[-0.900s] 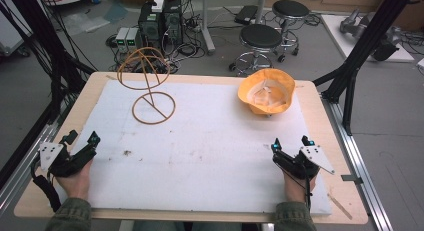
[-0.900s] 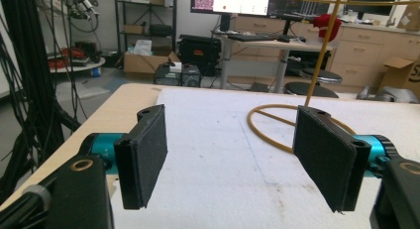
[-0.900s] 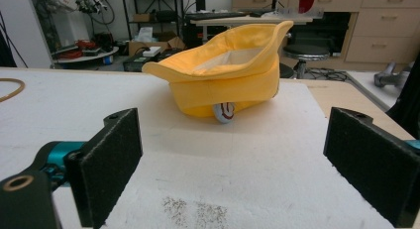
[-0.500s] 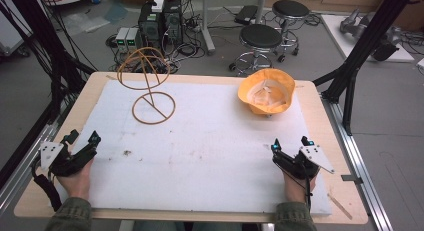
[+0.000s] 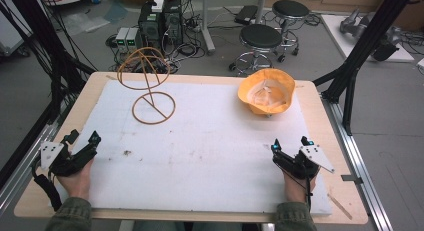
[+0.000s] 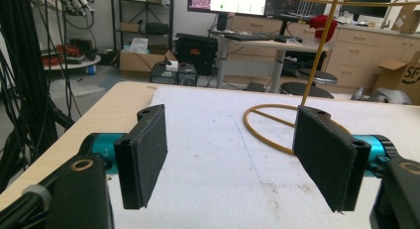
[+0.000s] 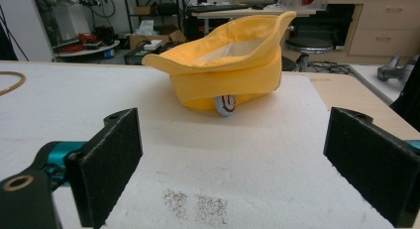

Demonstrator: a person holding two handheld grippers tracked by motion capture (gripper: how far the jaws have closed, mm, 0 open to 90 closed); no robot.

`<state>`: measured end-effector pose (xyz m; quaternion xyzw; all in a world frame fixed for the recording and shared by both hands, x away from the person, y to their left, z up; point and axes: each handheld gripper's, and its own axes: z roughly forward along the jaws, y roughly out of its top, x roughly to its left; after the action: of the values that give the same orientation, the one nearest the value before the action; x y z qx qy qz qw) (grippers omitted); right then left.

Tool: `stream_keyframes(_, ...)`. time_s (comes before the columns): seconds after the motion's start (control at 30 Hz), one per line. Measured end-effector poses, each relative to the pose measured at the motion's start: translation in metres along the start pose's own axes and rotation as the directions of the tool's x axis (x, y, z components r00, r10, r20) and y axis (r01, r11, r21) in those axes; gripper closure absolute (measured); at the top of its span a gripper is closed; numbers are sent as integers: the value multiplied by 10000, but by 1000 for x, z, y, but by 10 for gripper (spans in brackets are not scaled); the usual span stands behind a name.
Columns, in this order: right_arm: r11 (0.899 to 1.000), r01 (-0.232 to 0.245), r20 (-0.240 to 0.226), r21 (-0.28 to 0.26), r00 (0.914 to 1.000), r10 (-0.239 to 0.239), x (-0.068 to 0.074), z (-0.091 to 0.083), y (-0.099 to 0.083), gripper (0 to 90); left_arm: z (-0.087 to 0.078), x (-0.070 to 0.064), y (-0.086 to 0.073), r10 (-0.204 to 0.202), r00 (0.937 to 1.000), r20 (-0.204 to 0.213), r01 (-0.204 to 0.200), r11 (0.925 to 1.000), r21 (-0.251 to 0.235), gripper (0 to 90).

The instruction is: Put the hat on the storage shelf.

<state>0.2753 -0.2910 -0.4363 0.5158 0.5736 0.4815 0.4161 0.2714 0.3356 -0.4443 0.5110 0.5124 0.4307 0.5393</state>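
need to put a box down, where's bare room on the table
The widest free patch is the white mat between the left gripper and right gripper. The far corners are taken: wire stand on the left, yellow hat on the right.

Black stools (image 5: 261, 37) and, seemingly, computer towers (image 5: 160, 21) stand beyond the table (image 5: 82, 103).

Grey floor (image 5: 395, 121), stools (image 5: 261, 37), PC towers (image 5: 160, 21)

I see my left gripper (image 5: 82, 139) and right gripper (image 5: 290, 143) held low at my sides, jaws wide apart, seemingly gripping nothing.
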Motion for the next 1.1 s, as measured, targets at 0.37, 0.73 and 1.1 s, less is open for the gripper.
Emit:
stream_keyframes(0.37, 9985, 19, 95, -555, 10000, -14, -5, 0, 23, 69, -3, -2, -1, -83, 10000, 46, 83, 10000, 53, 298)
stream_keyframes(0.73, 9924, 302, 334, -1192, 9991, -264, -4, 14, 58, 69, -7, -8, -1, -152, 9999, 75, 152, 9999, -3, 298)
stream_keyframes(1.1, 9943, 428, 324, -981, 9987, -398, 1, 44, 87, 69, -6, -9, 0, -226, 9997, 53, 227, 9997, -109, 299)
